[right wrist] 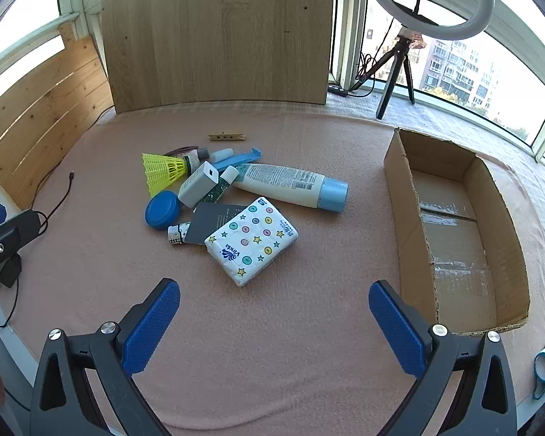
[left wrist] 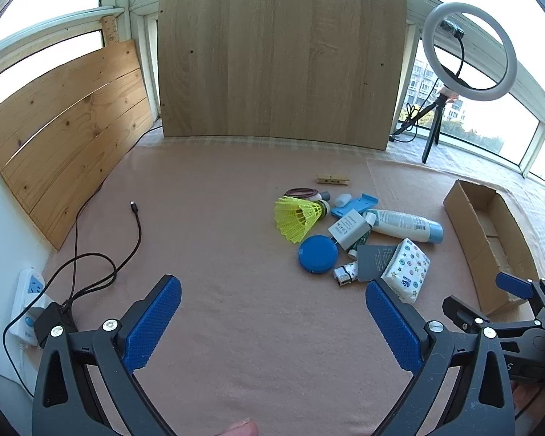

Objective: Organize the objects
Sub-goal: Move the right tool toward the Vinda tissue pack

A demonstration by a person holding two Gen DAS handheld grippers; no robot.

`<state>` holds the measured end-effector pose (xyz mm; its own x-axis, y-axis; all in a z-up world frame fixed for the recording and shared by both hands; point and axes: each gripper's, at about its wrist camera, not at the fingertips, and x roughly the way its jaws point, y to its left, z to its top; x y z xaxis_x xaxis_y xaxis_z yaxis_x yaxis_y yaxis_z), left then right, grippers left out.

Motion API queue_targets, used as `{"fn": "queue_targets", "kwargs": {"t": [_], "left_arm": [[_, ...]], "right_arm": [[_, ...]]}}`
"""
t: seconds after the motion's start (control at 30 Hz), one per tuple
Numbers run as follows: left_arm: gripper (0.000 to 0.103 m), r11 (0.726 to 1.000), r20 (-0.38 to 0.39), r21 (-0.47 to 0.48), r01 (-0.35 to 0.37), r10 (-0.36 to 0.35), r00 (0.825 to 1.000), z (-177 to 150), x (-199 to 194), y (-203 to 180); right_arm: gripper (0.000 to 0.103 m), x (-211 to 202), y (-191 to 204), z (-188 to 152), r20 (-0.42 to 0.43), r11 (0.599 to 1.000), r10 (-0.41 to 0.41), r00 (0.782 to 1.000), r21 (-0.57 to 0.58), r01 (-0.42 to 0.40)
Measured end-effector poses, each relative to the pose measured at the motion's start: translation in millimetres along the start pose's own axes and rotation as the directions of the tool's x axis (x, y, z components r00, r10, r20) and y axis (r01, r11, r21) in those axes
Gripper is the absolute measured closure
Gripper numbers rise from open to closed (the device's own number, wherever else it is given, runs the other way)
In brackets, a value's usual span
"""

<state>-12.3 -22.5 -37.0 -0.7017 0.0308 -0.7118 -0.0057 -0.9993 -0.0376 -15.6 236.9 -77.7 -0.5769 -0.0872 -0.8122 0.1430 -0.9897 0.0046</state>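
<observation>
- While both claws hang above the pink cloth point(right wrist: 272, 345), nothing has yet been picked up: the left gripper point(left wrist: 272, 312) and the right gripper point(right wrist: 274, 312) each stand wide open and empty.
- The things to be sorted lie in one heap at the centre of the right wrist view; the cardboard box point(right wrist: 403, 196) sits open at the right of that frame, well apart from the heap, with nothing visible inside.
- Nearest the right gripper is the tissue pack point(right wrist: 252, 241), which rests partly on a dark card point(right wrist: 209, 223); behind it lie the lotion bottle point(right wrist: 290, 185), the white charger point(right wrist: 200, 183), the blue lid point(right wrist: 162, 210), and the yellow shuttlecock point(right wrist: 163, 174).
- A wooden clothespin point(right wrist: 227, 136) lies alone toward the upper centre; the small tubes under the charger are too crowded to name with confidence.
- Judged step: begin with the tissue pack, since it lies on top and closest.
- Advice: close across its narrow sides, not its corners, squeeze lightly because the pack looks soft, and lift straight up so the card beneath is not dragged along.
</observation>
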Motion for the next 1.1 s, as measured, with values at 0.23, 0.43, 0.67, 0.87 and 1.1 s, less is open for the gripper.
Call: {"fn": "queue_targets", "kwargs": {"t": [0.23, 0.43, 0.67, 0.87, 1.1], "left_arm": [[0.0, 0.999, -0.049, -0.054, 0.007, -0.009, 0.999, -10, 15, 26], [0.0, 0.997, -0.079, -0.081, 0.004, -0.01, 0.997, -15, 12, 38], [0.0, 0.997, -0.12, -0.072, 0.001, -0.01, 0.993, -12, 8, 32], [0.0, 0.999, -0.103, -0.051, 0.01, -0.015, 0.995, -4, -4, 24], [0.0, 0.998, -0.065, -0.058, 0.028, -0.032, 0.997, 9, -20, 23]], "right_arm": [[0.001, 7, 14, 16, -0.034, 0.999, 0.002, 0.999, 0.034, -0.001], [0.001, 12, 37, 21, -0.052, 1.0, -0.015, 0.999, -0.02, 0.014], [0.001, 3, 45, 20, -0.04, 0.998, -0.025, 0.999, -0.065, 0.022], [0.001, -6, 40, 19, -0.008, 0.999, -0.013, 1.0, -0.036, 0.013], [0.001, -5, 31, 12, -0.017, 1.0, -0.006, 1.0, -0.004, 0.006]]}}
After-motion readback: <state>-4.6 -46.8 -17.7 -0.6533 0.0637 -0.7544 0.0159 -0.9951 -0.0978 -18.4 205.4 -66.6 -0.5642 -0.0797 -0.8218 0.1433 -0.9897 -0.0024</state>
